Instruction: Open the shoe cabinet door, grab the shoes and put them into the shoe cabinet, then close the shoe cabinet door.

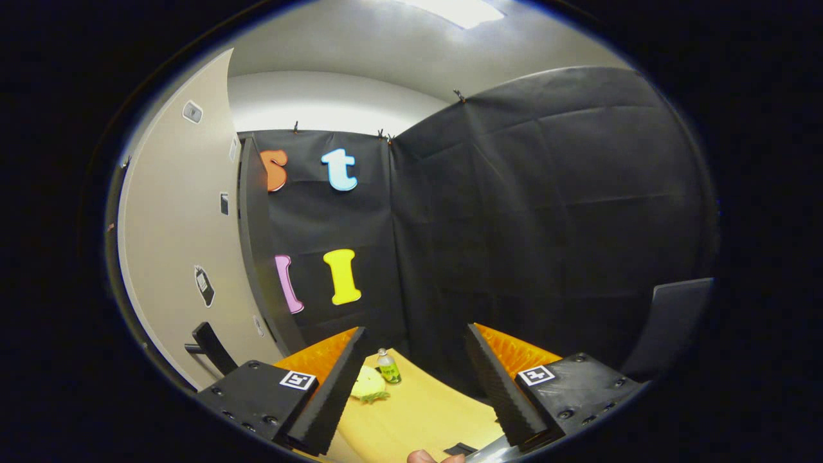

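Black cloth walls close off the booth beyond the gripper (411, 392), with a pale wall to the left of it. Tilted upward, the gripper looks over a yellow tabletop (418, 411). Its two fingers stand wide apart and hold nothing. Between them, just ahead, lies a yellow-green object (368, 384), and beside it a small bottle (388, 366) stands upright. To the right, a grey chair back (675, 315) rises. No shoes or cabinet can be made out.
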A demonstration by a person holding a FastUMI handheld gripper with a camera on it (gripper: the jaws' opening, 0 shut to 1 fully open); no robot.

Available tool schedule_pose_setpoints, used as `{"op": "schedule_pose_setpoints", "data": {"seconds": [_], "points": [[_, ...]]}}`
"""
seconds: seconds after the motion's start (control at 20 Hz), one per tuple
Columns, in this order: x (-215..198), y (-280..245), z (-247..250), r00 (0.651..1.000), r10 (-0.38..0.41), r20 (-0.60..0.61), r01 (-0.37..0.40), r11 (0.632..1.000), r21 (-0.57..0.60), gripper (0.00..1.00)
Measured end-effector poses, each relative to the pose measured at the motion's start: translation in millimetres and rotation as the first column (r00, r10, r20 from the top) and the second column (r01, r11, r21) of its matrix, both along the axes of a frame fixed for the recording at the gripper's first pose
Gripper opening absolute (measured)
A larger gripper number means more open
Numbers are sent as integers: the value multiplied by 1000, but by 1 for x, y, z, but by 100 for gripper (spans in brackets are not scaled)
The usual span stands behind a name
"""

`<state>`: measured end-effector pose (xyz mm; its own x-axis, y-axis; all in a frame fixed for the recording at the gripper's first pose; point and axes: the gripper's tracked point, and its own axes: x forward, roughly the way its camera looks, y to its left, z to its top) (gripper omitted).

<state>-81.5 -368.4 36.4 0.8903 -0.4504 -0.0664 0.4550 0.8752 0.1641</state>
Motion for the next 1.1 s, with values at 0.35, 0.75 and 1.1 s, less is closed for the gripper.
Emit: {"op": "schedule_pose_setpoints", "data": {"seconds": [0.35, 0.75, 1.1], "points": [[20, 41, -17, 994, 102, -35, -103, 995, -9, 98], [18, 47, -23, 995, 93, -48, -95, 995, -38, 97], [16, 83, -21, 986, 158, -51, -160, 986, -45, 97]]}}
